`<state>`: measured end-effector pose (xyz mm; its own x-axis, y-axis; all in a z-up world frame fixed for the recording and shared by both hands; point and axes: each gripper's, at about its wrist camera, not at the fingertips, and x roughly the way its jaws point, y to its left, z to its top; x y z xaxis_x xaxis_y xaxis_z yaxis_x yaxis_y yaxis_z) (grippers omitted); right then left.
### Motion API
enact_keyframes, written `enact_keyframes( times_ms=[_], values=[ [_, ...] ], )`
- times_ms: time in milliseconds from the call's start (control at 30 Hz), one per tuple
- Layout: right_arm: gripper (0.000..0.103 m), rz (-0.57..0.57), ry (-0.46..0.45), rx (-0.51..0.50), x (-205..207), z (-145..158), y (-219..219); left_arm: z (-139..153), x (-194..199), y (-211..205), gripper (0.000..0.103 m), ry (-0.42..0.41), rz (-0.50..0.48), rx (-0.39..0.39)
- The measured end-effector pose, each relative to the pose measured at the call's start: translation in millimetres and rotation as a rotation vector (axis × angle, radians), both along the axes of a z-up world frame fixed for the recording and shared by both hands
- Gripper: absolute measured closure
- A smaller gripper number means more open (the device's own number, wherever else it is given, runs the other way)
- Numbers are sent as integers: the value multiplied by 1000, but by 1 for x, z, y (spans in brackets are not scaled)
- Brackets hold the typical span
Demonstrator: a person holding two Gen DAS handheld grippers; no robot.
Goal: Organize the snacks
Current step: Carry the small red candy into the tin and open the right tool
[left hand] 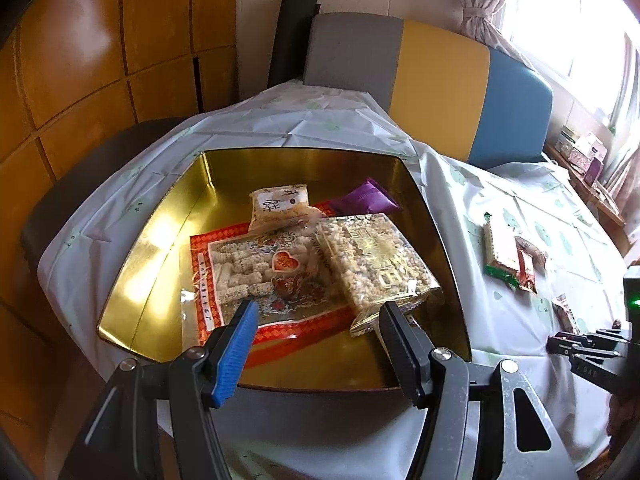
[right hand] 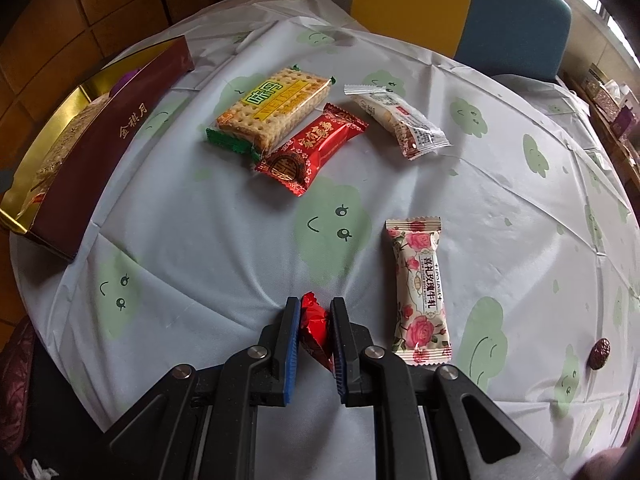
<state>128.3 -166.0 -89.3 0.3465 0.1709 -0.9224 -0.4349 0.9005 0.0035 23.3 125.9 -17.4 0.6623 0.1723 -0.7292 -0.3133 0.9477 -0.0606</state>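
A gold tin box (left hand: 168, 216) holds a red-bordered snack bag (left hand: 256, 272), a puffed-rice pack (left hand: 376, 260), a small white pack (left hand: 280, 204) and a purple packet (left hand: 366, 198). My left gripper (left hand: 316, 308) is open and empty just above the tin's near side. My right gripper (right hand: 315, 304) is shut on a small red foil candy (right hand: 316, 328) low over the tablecloth. On the cloth lie a cracker pack (right hand: 272, 108), a red packet (right hand: 312, 148), a white bar (right hand: 400, 120) and a rose-print nougat bar (right hand: 420, 288). The tin's maroon side (right hand: 100, 148) shows at left.
The round table has a pale cloth with green cloud faces (right hand: 332, 220). A brown date (right hand: 599, 354) lies near the right edge. A grey, yellow and blue chair (left hand: 432, 80) stands behind the table. A wooden cabinet (left hand: 80, 60) is at left. The right gripper (left hand: 580, 344) shows in the left wrist view.
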Motion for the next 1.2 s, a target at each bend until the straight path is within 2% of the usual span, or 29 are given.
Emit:
enact_keyframes(
  times_ms=[200,400,667,800,867,900,933,1000,1200],
  values=[
    [89,-49,-17,10,-4,9,1,-2,-6,7,40,-5,23,10],
    [89,-34,-67,116,-3,45,18,-1,-8,19,40,-6,66,-3],
    [89,176,-92,252,4,89,116,-2,-12,32,40,-8,101,-12],
    [88,241,-98,290,18,99,165,-5,-11,35,40,-3,111,-20],
    [87,240,-77,349,32,102,188,-5,-11,37,40,-1,116,-24],
    [82,236,-69,362,35,102,194,-6,-10,38,40,-1,120,-24],
    [73,229,-65,377,41,102,202,-6,-10,40,40,0,124,-24],
    [67,215,-49,399,49,102,212,-8,-11,43,40,2,131,-34],
    [67,208,-57,369,44,98,214,-10,-10,41,40,5,123,-33]
  ],
)
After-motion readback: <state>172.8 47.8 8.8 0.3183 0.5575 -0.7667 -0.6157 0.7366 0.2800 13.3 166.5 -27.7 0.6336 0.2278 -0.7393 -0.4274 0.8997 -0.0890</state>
